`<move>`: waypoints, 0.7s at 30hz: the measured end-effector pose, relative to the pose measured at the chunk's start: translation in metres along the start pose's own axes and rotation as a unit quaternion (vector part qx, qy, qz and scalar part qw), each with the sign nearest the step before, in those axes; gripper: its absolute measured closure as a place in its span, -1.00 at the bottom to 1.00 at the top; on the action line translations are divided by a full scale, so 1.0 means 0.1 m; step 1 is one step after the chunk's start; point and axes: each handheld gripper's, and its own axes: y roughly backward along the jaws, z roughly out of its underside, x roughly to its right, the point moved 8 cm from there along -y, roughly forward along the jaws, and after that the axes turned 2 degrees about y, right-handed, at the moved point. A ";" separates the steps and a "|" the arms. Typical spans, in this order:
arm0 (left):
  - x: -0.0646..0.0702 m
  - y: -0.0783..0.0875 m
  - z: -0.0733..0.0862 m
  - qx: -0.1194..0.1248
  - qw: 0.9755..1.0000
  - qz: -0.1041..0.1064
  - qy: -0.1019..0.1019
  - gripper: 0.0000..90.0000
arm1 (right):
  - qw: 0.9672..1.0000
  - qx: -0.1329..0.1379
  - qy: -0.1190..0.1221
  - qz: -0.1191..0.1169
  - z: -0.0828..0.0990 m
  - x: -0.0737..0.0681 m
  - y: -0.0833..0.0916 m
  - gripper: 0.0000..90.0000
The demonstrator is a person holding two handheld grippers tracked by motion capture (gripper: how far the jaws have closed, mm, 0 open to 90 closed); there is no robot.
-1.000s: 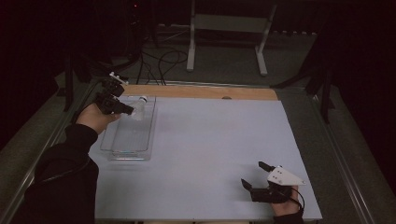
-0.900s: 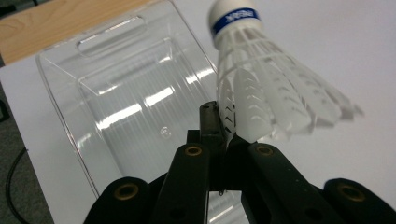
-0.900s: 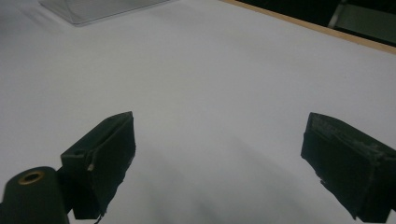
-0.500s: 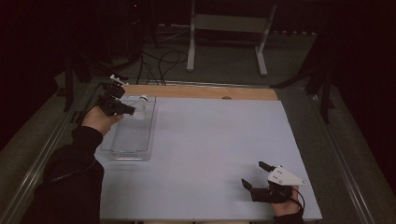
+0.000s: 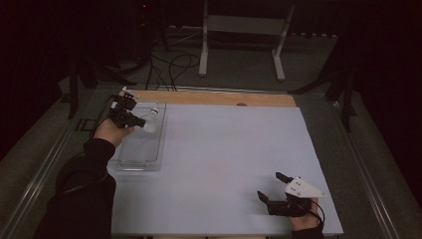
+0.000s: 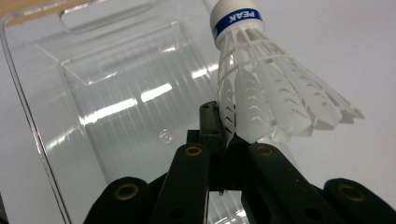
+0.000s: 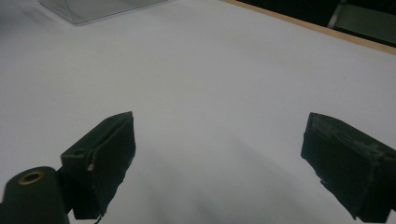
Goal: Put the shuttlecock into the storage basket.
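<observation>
A white plastic shuttlecock (image 6: 261,88) with a blue-banded cork is pinched at its skirt edge by my left gripper (image 6: 223,126), which is shut on it. The cork points away from the jaws. Below it lies a clear plastic tray (image 6: 116,93). In the high view the left gripper (image 5: 133,119) holds the shuttlecock (image 5: 151,119) over the far end of the tray (image 5: 142,154), at the table's left. My right gripper (image 5: 270,185) rests near the front right of the white table surface. Its jaws stand wide open with nothing between them (image 7: 219,154).
A wooden strip (image 5: 214,98) runs along the far edge of the white mat (image 5: 229,149). Metal rails flank the table. Behind it stand a white frame (image 5: 239,30) and cables on the dark floor. A corner of the clear tray (image 7: 93,9) lies far ahead of the right gripper.
My left hand has sunk a little toward the tray, still gripping the shuttlecock. The right gripper has stayed where it was.
</observation>
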 end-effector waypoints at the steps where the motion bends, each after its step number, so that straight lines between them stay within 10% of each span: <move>1: 0.00 -0.02 0.01 0.000 1.000 0.002 0.003 1.00 | 1.000 0.000 0.000 -0.001 0.00 0.00 0.00 -0.78; 21: -0.02 -0.30 0.13 -0.027 1.000 0.003 -0.002 1.00 | 1.000 0.000 -0.002 -0.001 0.00 0.00 0.01 -0.78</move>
